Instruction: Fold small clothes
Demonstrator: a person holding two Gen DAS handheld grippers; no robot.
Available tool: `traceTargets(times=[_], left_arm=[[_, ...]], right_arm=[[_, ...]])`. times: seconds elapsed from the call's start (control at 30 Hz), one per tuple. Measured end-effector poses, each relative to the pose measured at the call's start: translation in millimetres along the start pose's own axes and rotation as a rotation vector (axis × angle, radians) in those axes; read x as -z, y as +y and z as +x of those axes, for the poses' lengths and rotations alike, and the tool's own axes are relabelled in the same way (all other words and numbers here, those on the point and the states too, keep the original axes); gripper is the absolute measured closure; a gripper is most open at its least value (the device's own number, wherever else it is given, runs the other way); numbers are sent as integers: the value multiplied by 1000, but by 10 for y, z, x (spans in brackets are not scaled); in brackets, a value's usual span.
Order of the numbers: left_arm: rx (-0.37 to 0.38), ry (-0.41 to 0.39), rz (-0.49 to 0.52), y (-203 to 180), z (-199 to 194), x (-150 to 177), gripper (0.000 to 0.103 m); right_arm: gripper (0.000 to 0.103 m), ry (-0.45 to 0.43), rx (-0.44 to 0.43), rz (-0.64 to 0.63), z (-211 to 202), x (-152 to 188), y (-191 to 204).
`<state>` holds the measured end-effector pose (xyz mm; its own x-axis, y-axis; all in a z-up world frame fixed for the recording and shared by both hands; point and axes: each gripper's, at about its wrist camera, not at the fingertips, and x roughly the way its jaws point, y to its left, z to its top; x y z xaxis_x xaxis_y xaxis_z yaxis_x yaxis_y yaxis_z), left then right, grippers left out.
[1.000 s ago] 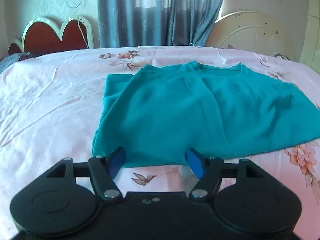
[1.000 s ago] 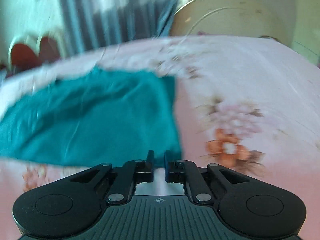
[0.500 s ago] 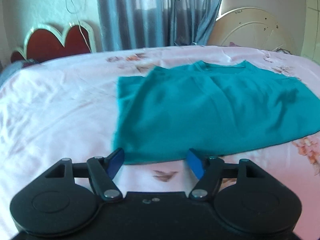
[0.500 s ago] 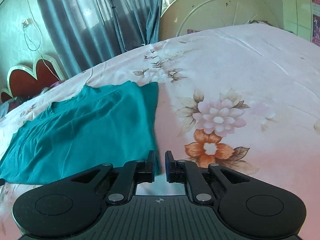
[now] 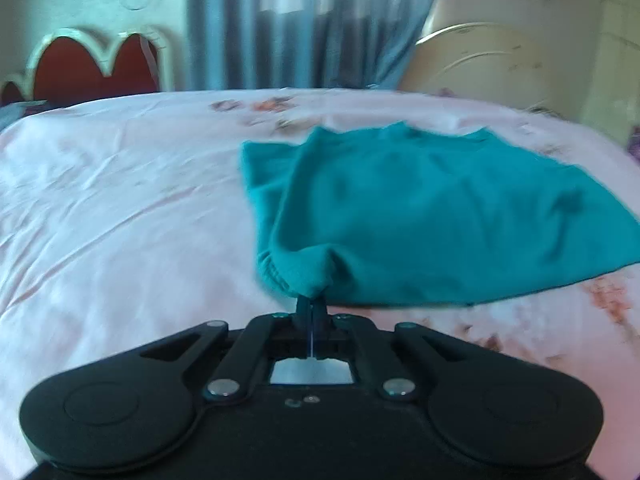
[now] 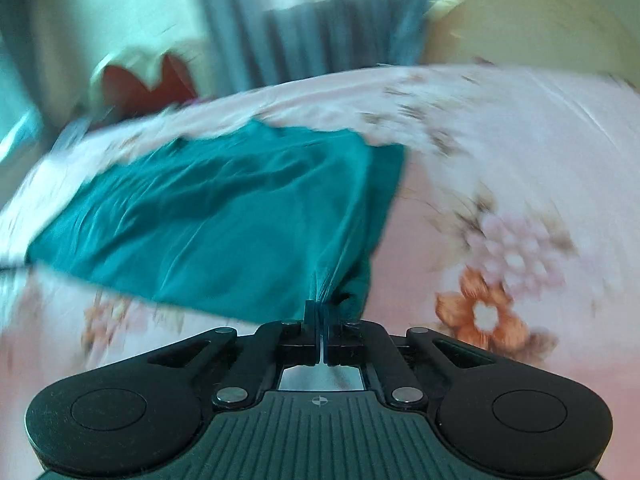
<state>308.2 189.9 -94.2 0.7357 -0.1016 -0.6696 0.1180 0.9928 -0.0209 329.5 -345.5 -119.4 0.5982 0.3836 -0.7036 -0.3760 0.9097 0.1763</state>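
You're in a home bedroom. A wide bed (image 5: 120, 208) fills most of both views, covered by a pale pink sheet (image 6: 520, 152) printed with flowers; one orange bloom (image 6: 486, 316) shows near you in the right wrist view. Past the bed on the left stands a red headboard (image 5: 88, 68) with a scalloped cream edge. Long grey-blue curtains (image 5: 304, 24) hang behind it, daylight coming through them. To the right, a cream, rounded board (image 5: 492, 64) with curved mouldings stands just past the bed. The walls are plain and light. A teal top (image 5: 440, 208) lies spread on the sheet, ordinary household laundry.
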Motion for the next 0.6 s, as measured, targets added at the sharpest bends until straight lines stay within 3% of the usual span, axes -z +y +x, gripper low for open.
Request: traceTargets(times=[0.1,0.17,0.2,0.27,0.4,0.43,0.47,0.53,0.57,0.6], left_arm=[[-13,-13,38,115,-31,-75,103],[-26,32,69,195,36,-62,103],[-22,66,79,210,75,-45,102],[-49,71,38,266,23,-28,88],[-83,-28,32,46,-267,-92,80],[-84,-57,51,-102,-292,-115,70],[-61,-78,62,-240,-274,-131,53],[-31,-64,66,-418,-111,-130,33],[-27,-4,58,-446,50,-110,32],[-56,88,44,-441,258,-53,32]], right_arm=[[103,104,93,-213,53,-3,-24],[103,140,95,-190,89,1,-117],[103,159,142,-182,101,-3,-135],[103,116,233,-131,-2,-3,-150],[103,-31,201,-23,-285,-22,42],[103,-42,196,-19,-250,-39,108],[103,-38,209,-22,-183,-32,171],[103,31,244,-21,44,48,249],[103,99,242,6,172,124,215],[103,75,244,24,156,154,209]])
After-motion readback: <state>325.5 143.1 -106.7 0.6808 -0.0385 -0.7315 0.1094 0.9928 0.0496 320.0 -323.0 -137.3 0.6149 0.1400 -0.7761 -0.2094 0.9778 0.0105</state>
